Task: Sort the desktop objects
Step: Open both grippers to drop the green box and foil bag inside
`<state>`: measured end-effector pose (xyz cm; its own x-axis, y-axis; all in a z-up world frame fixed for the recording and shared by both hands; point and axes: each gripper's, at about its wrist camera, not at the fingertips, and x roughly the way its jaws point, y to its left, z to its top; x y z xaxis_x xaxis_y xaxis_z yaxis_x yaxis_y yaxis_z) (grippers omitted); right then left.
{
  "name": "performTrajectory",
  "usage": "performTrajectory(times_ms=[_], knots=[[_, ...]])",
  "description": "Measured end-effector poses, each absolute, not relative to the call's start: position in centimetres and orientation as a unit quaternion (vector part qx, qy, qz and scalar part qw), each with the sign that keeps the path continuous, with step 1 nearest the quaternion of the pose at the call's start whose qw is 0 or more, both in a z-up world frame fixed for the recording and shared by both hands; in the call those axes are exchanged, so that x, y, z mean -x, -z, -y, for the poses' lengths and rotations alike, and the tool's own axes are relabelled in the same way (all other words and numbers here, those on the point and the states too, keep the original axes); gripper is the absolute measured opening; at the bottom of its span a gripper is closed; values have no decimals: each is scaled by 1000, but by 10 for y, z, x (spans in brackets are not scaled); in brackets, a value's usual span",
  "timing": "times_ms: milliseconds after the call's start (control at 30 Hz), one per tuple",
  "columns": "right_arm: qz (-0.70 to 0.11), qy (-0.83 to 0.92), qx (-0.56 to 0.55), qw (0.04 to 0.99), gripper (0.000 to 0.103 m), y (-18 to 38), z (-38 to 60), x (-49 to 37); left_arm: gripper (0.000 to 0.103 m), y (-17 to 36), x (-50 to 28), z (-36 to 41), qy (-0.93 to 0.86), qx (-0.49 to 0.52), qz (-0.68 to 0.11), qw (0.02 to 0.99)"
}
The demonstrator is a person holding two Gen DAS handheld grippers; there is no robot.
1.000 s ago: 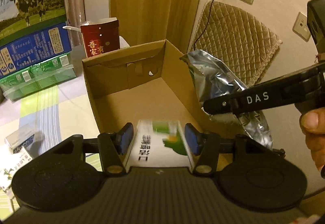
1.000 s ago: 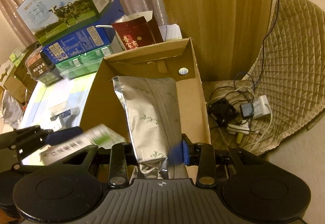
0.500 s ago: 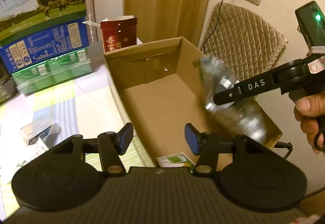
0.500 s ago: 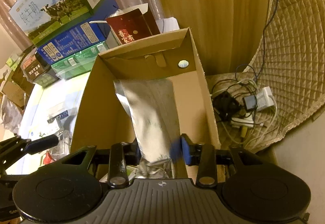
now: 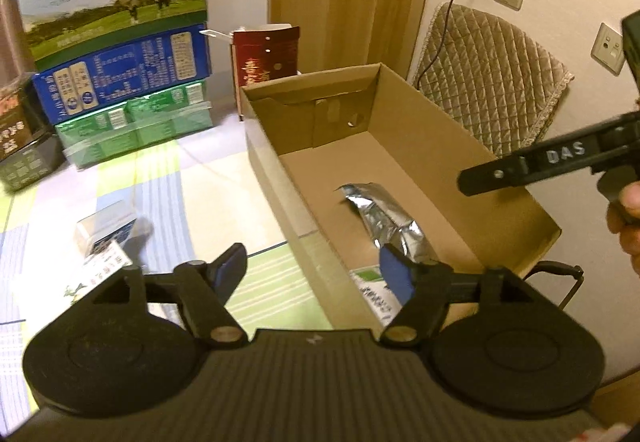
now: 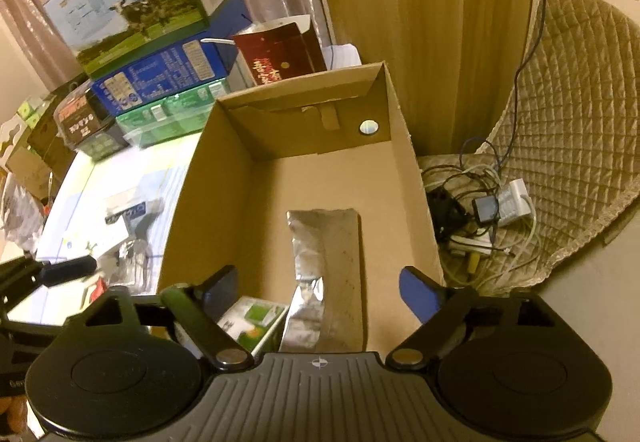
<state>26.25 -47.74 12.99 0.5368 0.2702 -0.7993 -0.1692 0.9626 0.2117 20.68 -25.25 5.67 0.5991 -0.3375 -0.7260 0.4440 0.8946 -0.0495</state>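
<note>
An open cardboard box (image 5: 420, 109) (image 6: 192, 177) stands on the table. A silver foil pouch (image 5: 394, 219) (image 6: 330, 262) lies flat on its floor. A white and green packet (image 5: 374, 292) (image 6: 256, 318) lies at the box's near end. My left gripper (image 5: 314, 268) is open and empty above the box's near left wall. My right gripper (image 6: 318, 288) is open and empty above the pouch; one of its fingers (image 5: 520, 169) reaches over the box from the right.
A small white and blue box (image 5: 106, 228) and a paper leaflet (image 5: 100, 274) lie on the striped tablecloth left of the box. Stacked milk cartons (image 5: 116, 41) and a dark red box (image 5: 266, 55) stand behind. Cables and chargers (image 6: 480, 213) lie on a quilted cushion at right.
My left gripper let the white and green packet fall into the box and drew back left. My right gripper opened and the silver pouch dropped flat onto the box floor.
</note>
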Motion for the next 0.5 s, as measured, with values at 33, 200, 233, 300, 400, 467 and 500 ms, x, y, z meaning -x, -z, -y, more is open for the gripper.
performTrajectory(times_ms=[33, 200, 233, 300, 400, 467, 500], knots=[[-463, -127, -51, 876, 91, -132, 476, -257, 79, -58, -203, 250, 217, -68, -388, 893], [-452, -135, -29, 881, 96, -142, 464, -232, 87, -65, -185, 232, 207, -64, -384, 897], [-450, -137, -25, 882, 97, -145, 461, -226, 91, -67, -181, 228, 204, -63, -383, 899], [-444, -143, -17, 884, 98, -149, 456, -216, 97, -71, -173, 219, 197, -63, -377, 903], [-435, -150, -6, 888, 100, -155, 446, -201, 102, -76, -161, 205, 186, -68, -367, 909], [-431, -157, 6, 888, 101, -158, 438, -191, 102, -78, -155, 195, 180, -68, -366, 910], [-429, -160, 12, 889, 101, -159, 434, -187, 102, -79, -153, 188, 176, -67, -367, 911]])
